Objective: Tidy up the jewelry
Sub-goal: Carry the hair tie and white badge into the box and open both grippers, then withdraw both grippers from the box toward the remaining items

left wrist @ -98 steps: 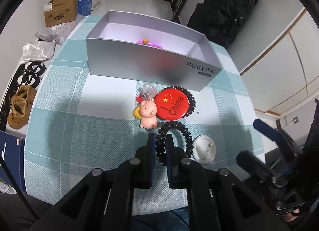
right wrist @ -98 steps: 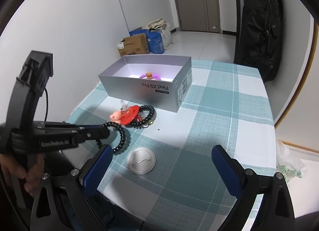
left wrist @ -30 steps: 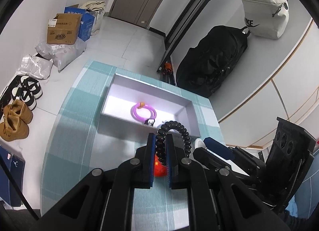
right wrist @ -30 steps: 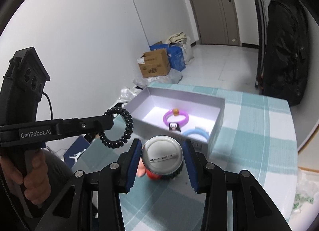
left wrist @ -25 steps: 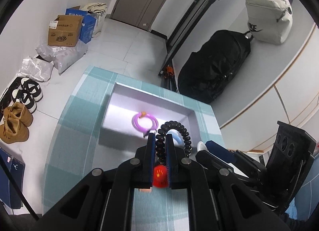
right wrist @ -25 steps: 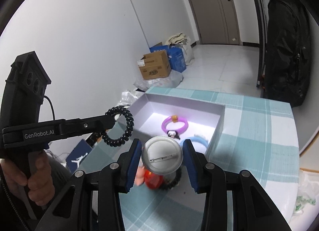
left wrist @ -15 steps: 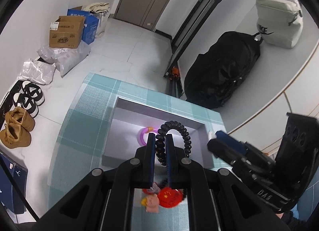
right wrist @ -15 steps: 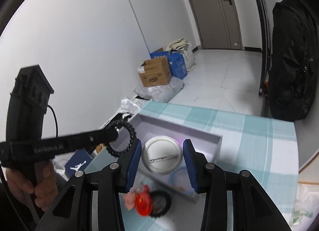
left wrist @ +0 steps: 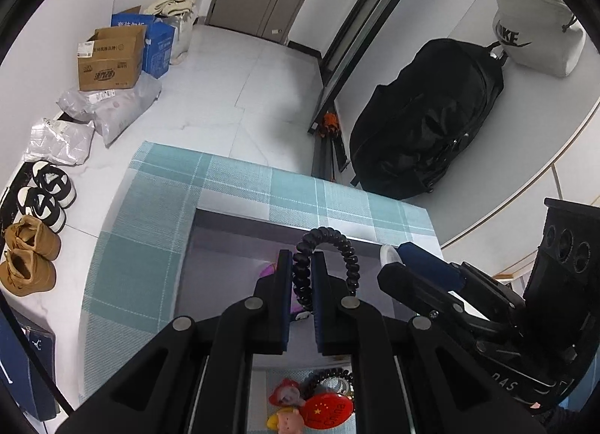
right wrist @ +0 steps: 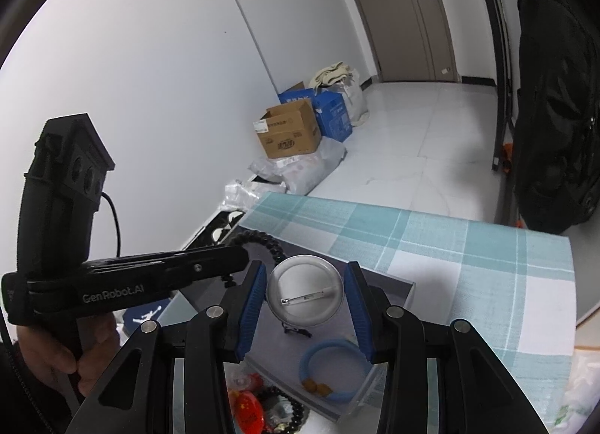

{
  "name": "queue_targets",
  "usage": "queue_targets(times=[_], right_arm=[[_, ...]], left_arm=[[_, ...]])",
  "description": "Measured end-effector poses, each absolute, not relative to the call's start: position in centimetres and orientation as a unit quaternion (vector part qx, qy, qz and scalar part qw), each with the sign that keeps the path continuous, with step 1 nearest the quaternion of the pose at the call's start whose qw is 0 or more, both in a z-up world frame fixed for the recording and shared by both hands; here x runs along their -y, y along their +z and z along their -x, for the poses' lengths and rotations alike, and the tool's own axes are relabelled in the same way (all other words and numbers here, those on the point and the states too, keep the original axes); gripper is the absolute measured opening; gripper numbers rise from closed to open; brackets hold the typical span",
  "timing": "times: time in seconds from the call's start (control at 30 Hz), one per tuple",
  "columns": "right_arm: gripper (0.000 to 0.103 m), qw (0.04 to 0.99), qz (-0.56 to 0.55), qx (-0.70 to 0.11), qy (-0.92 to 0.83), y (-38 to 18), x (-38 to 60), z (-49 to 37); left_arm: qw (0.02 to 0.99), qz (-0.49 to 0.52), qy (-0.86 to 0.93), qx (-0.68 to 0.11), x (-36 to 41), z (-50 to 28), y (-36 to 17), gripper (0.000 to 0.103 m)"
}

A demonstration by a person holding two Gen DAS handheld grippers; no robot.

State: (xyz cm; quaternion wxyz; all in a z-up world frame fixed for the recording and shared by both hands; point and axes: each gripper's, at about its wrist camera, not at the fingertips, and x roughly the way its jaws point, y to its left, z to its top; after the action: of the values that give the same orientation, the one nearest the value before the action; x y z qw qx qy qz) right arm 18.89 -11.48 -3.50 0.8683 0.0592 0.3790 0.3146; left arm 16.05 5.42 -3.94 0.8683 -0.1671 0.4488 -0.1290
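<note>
My left gripper (left wrist: 302,265) is shut on a black spiral hair tie (left wrist: 347,250), whose loop sticks out past the fingertips above the open grey box (left wrist: 225,220). A purple ring (left wrist: 269,270) peeks out inside the box behind the left finger. My right gripper (right wrist: 305,295) is shut on a round silver pin badge (right wrist: 305,293), back side up, held over the same box (right wrist: 408,293). A blue ring (right wrist: 333,366) lies in the box below it. In the right wrist view the left gripper (right wrist: 240,258) comes in from the left with the hair tie (right wrist: 268,243).
In front of the box on the teal check tablecloth (left wrist: 150,216) lie a red badge (left wrist: 326,409), a pig figure (left wrist: 287,421) and a black bead bracelet (left wrist: 330,376). Cardboard boxes (left wrist: 110,59), bags and shoes (left wrist: 28,254) are on the floor left; a black backpack (left wrist: 423,115) stands beyond the table.
Both grippers have travelled forward with their loads, from in front of the box to above its inside. The red badge and pig have dropped to the bottom of the views.
</note>
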Motion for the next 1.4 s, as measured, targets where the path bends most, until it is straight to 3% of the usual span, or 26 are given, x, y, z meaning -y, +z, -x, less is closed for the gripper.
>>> queue_targets(times=[0.4,0.47,0.53,0.57,0.77,1.4], right_arm=[[0.043,0.862,-0.072,-0.399,0.303,-4.3,12.1,-19.7],[0.052,0.862,-0.075,-0.4,0.3,-4.3,12.3,-19.7],[0.061,0.866,-0.079,-0.392,0.299,-4.0,12.6,-19.5],[0.063,0.868,-0.082,-0.387,0.3,-3.8,12.8,-19.3],[0.073,0.883,-0.088,-0.351,0.299,-2.3,13.7,-18.2],[0.078,0.895,-0.062,-0.338,0.285,-1.1,14.4,-13.5]], left_arm=[[0.858,0.163,-0.128,-0.47,-4.7,-17.0,-4.6,0.006],[0.858,0.159,-0.13,-0.471,-4.6,-16.9,-4.6,0.014],[0.857,0.164,-0.136,-0.47,-4.7,-16.8,-4.4,0.034],[0.856,0.17,-0.139,-0.467,-4.8,-16.7,-4.4,0.036],[0.871,0.162,-0.132,-0.444,-5.0,-15.7,-3.4,0.037],[0.896,0.092,-0.092,-0.425,-4.4,-10.9,-2.6,0.039]])
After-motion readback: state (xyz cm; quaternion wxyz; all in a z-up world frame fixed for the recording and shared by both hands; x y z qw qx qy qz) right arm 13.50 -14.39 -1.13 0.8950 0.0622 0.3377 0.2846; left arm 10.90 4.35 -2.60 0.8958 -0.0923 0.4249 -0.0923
